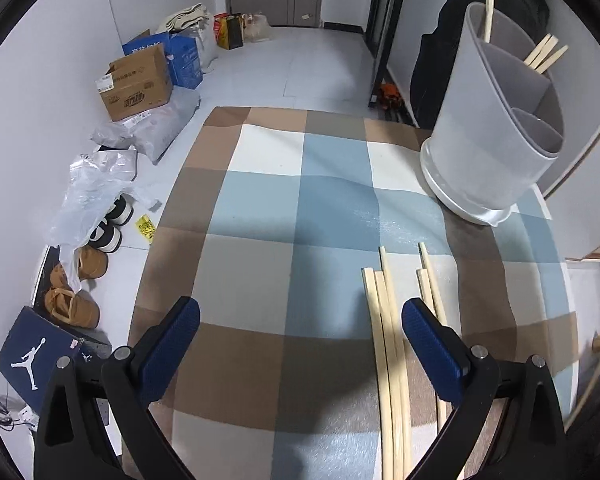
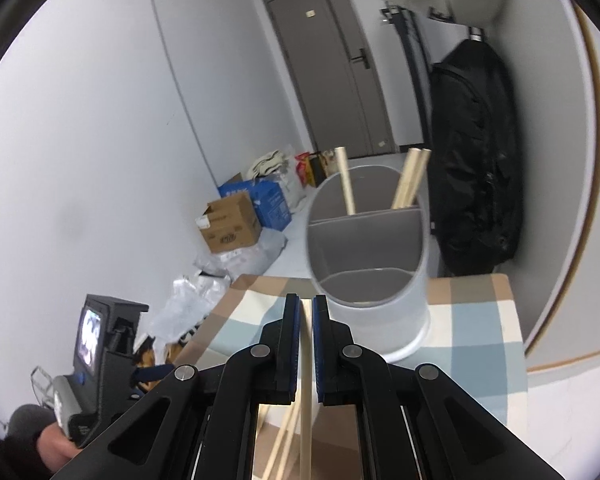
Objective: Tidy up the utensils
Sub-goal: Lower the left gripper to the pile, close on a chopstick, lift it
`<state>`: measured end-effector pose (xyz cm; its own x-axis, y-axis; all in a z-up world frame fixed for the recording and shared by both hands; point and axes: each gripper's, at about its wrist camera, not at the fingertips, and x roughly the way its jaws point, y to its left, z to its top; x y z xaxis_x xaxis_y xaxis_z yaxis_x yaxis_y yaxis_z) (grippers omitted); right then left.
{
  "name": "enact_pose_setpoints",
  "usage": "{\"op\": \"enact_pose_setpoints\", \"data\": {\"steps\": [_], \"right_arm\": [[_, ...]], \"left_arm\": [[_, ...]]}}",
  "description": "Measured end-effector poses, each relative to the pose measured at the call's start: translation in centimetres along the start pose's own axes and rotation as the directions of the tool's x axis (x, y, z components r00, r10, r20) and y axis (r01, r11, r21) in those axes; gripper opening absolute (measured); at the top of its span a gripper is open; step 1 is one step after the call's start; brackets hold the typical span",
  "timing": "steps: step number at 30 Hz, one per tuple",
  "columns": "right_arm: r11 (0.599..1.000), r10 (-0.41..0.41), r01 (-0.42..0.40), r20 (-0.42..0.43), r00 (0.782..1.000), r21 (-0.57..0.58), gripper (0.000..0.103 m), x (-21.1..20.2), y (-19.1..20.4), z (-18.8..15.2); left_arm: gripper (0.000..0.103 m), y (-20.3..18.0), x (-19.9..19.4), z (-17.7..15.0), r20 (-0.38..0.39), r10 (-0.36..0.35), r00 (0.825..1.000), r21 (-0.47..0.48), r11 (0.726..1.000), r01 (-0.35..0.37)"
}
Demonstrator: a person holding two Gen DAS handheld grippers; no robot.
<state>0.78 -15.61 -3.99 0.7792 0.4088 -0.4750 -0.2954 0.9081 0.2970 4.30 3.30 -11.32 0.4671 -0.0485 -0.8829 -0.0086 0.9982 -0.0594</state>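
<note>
Right wrist view shows the right gripper (image 2: 307, 312) with its jaws clenched on 1 chopstick (image 2: 306, 400), lifted just in front of the grey utensil holder (image 2: 366, 292), which stands at the far end of the checked worktop (image 2: 480, 320). Judging from this, the risk is a miss at the rim: the stick is gripped well along its length and looks tilted, so its tip could strike the holder's wall or a divider and slip in the pads, or nudge the light holder over. Left wrist view shows the left gripper (image 1: 300, 328) with jaws released and nothing between them, hanging over the worktop near the loose chopsticks (image 1: 388, 320), which lie in front of the holder; closing carelessly there could scatter them or pinch several at once. Counts: 1 holder with 3 compartments; about 4 chopsticks already standing in its rear compartment; roughly 5 loose ones on the worktop, though overlaps make that uncertain.
</note>
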Motion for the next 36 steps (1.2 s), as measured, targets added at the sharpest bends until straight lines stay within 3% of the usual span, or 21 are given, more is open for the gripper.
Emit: {"op": "enact_pose_setpoints", "data": {"steps": [2,7,20,21,26,29,32,34,36], "right_arm": [[1.000,-0.001,0.001,0.016,1.000,0.013,0.005,-0.5,-0.6,-0.1],[1.000,0.013,-0.014,0.049,0.999,0.024,0.005,-1.0,-1.3,0.1],[0.994,0.091,-0.095,0.089,0.992,0.047,0.005,-1.4,-1.8,1.0],[0.994,0.091,-0.096,0.092,0.992,0.051,0.005,-1.4,-1.9,1.1],[0.992,0.084,-0.092,0.101,0.991,0.081,0.005,-1.5,-2.7,1.6],[0.991,0.081,-0.091,0.107,0.991,0.096,0.005,-1.7,-3.3,1.8],[0.989,0.080,-0.094,0.115,0.990,0.116,0.005,-1.9,-3.8,2.0],[0.988,0.080,-0.095,0.118,0.990,0.124,0.005,-2.0,-4.1,2.0],[0.987,0.078,-0.093,0.120,0.990,0.129,0.006,-2.1,-4.3,2.1]], "left_arm": [[0.095,-0.3,0.5,0.2,-0.017,0.017,1.000,0.000,1.000,-0.017],[0.074,-1.0,2.2,0.1,-0.090,0.052,0.995,0.020,0.999,-0.050],[0.072,-1.3,2.8,0.8,-0.118,0.054,0.991,-0.014,0.998,-0.056],[0.073,-1.4,3.3,0.8,-0.144,0.063,0.988,-0.001,0.998,-0.064],[0.072,-2.2,3.3,1.2,-0.124,0.093,0.988,0.041,0.995,-0.088],[0.060,-1.8,3.5,1.5,-0.133,0.058,0.989,0.012,0.998,-0.057],[0.029,-2.4,3.4,1.9,-0.116,0.041,0.992,0.037,0.999,-0.036],[0.003,-2.7,3.4,2.0,-0.112,0.021,0.993,0.041,0.999,-0.017],[0.003,-2.5,3.5,2.0,-0.110,-0.018,0.994,0.013,1.000,0.019]]}}
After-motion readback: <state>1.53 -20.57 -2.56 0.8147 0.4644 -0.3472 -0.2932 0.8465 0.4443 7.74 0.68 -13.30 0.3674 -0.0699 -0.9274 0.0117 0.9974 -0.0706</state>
